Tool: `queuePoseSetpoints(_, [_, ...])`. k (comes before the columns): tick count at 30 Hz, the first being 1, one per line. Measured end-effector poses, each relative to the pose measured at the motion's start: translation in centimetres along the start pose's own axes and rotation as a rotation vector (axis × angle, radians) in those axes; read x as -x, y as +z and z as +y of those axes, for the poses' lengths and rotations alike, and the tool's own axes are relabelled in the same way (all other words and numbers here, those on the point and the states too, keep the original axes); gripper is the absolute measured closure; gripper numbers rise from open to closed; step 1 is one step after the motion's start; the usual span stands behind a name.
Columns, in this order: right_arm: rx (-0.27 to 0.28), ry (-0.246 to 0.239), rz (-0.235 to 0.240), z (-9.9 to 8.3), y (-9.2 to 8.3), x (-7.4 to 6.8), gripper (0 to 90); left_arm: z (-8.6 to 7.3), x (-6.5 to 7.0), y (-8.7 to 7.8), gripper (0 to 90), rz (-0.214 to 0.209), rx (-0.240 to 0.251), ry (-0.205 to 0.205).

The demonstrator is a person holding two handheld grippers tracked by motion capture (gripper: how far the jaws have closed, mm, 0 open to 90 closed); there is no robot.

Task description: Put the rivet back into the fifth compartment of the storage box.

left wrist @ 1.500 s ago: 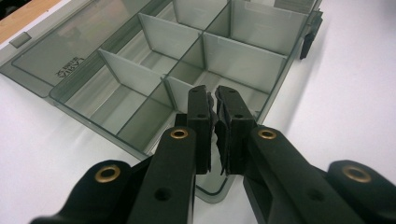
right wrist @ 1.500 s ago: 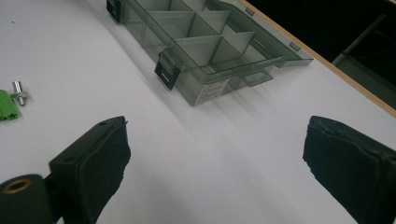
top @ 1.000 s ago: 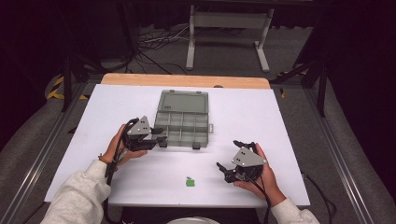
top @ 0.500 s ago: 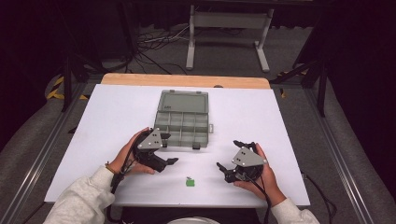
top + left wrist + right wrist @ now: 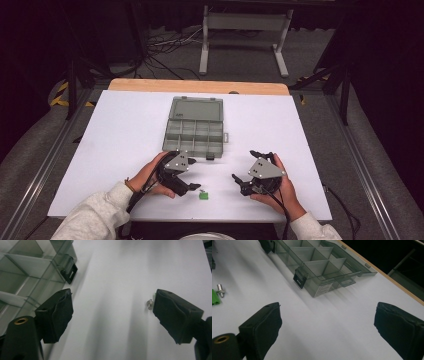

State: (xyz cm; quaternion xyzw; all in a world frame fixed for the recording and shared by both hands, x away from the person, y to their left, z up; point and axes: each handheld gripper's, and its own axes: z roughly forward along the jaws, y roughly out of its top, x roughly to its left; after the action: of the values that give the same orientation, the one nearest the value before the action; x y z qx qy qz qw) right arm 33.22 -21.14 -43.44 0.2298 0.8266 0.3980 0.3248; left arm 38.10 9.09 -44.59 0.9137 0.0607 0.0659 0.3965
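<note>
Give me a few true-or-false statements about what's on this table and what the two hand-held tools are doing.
1. The grey box lies open. True.
2. The left gripper holds the green piece. False: its jaws have just been opening and stand apart with nothing between them; the piece lies on the table.
3. A small metal pin lies beside the green piece. True.
4. The right gripper is clamped on the box. False: it is open, away from it.

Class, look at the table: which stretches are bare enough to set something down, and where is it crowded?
Bare: the white table left of the organizer box, and right of it. Crowded: the near edge, where the left gripper, green piece and right gripper sit close.
</note>
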Motion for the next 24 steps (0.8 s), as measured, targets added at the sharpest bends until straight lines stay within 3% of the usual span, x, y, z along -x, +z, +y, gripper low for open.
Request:
queuePoseSetpoints(14, [-0.003, 0.002, 0.001, 0.0, 0.0, 0.0, 8.1, -0.1, 0.5, 1.1, 26.2, -0.067, -0.022, 0.009])
queuePoseSetpoints(24, [-0.006, -0.003, 0.004, 0.0, 0.1, 0.0, 8.2, 0.0, 0.7, 1.8, 33.0, -0.075, -0.050, 0.016])
